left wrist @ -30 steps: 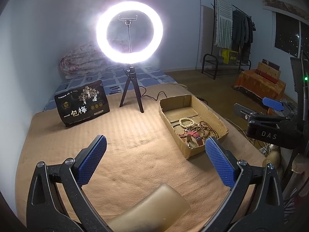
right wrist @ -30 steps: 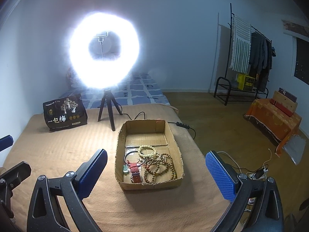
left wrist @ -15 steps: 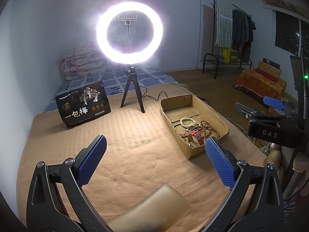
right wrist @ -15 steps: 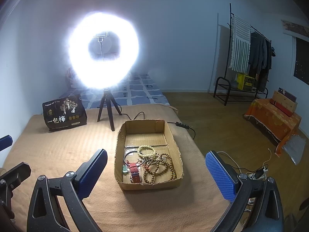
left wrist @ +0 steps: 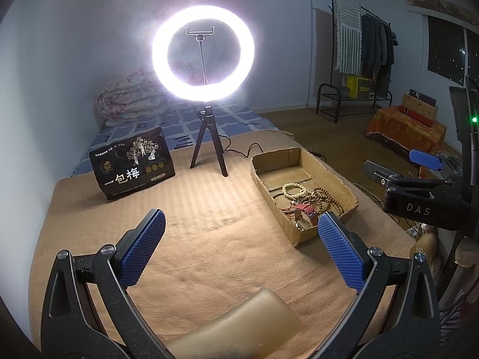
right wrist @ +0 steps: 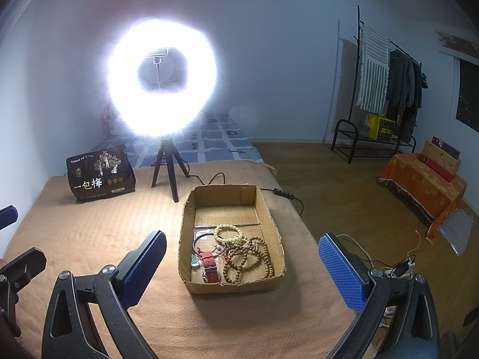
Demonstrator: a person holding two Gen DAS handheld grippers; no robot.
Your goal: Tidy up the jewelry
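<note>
A shallow cardboard box (right wrist: 275, 220) (left wrist: 344, 185) lies on the tan blanket and holds a heap of jewelry. In it are a pale bead bracelet (right wrist: 228, 232) (left wrist: 295, 190), brown wooden bead strands (right wrist: 248, 258) (left wrist: 324, 199), a red strap (right wrist: 209, 264) (left wrist: 305, 209), a thin black bangle (right wrist: 199, 240) and a small green piece (right wrist: 194, 260). My right gripper (right wrist: 242, 264) hangs open just in front of the box, nothing between its blue pads. My left gripper (left wrist: 239, 246) is open over bare blanket, left of the box. The right gripper's tip (left wrist: 425, 160) shows at the left view's edge.
A lit ring light on a small tripod (right wrist: 167, 173) (left wrist: 208, 146) stands behind the box, its cable (right wrist: 284, 194) trailing right. A black printed pouch (left wrist: 133, 167) (right wrist: 100, 173) stands at the back left. A yellowish block (left wrist: 239, 326) lies near me. Beyond the bed's right edge are floor cables (right wrist: 401, 264).
Both views have shifted only slightly; the box sits a touch closer in the right wrist view. Both grippers stay open and empty.
</note>
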